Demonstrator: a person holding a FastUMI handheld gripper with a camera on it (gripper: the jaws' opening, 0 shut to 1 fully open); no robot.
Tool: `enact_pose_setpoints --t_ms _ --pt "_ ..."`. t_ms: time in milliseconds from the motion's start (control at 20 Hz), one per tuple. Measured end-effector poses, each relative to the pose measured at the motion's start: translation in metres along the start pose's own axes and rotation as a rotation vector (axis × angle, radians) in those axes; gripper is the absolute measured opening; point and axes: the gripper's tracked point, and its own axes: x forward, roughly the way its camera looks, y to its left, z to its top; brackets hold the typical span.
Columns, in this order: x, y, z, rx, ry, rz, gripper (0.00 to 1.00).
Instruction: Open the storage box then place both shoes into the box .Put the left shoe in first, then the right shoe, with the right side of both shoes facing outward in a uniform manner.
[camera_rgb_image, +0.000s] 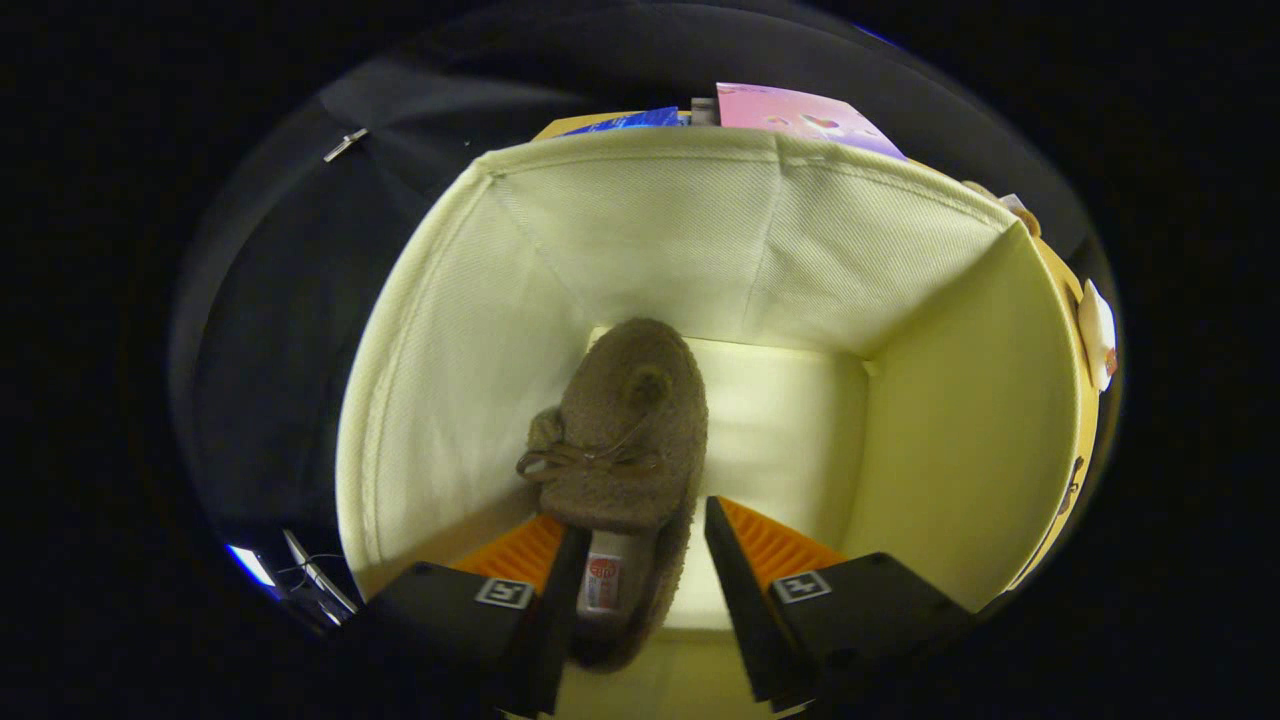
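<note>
The pale cream fabric storage box (470, 330) with woven-textured walls stands open, and the view looks down into it, so the opening step reads as done. Its left wall rises at about nine o'clock from the fingers, with dark booth cloth beyond it.

Next, at roughly eleven to twelve o'clock from the gripper (640, 560), a brown fuzzy slipper-style shoe (625, 430) with a small bow of lace on top lies on the box floor, close to the left wall, its toe towards the far wall and its heel opening back between the fingers. A label shows inside the heel. Whether this is the left shoe I cannot tell for sure; going by the task order, it probably is.

The gripper's fingers are spread. The left one lies against, or just beside, the heel's left edge, and the right one stands clear with bare floor between, so the shoe looks released rather than clamped.

From one to three o'clock the box floor is bare up to the right wall, leaving room for the second shoe. My judgement: about halfway, with one shoe in and one still to fetch and set alongside, facing the same way.
</note>
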Motion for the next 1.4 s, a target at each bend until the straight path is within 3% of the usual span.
enact_pose_setpoints --t_ms 50,450,650,950,1400 --pt "-0.006 0.000 0.001 -0.012 -0.017 0.003 0.87" --pt "-0.098 -0.013 0.026 -0.106 -0.258 0.068 0.98" --pt "-0.164 -0.050 0.036 -0.171 -0.427 0.059 0.99" --pt "-0.220 -0.157 0.017 -0.180 -0.555 -0.053 0.99" --pt "-0.200 -0.367 -0.051 -0.032 -0.410 -0.311 0.98"
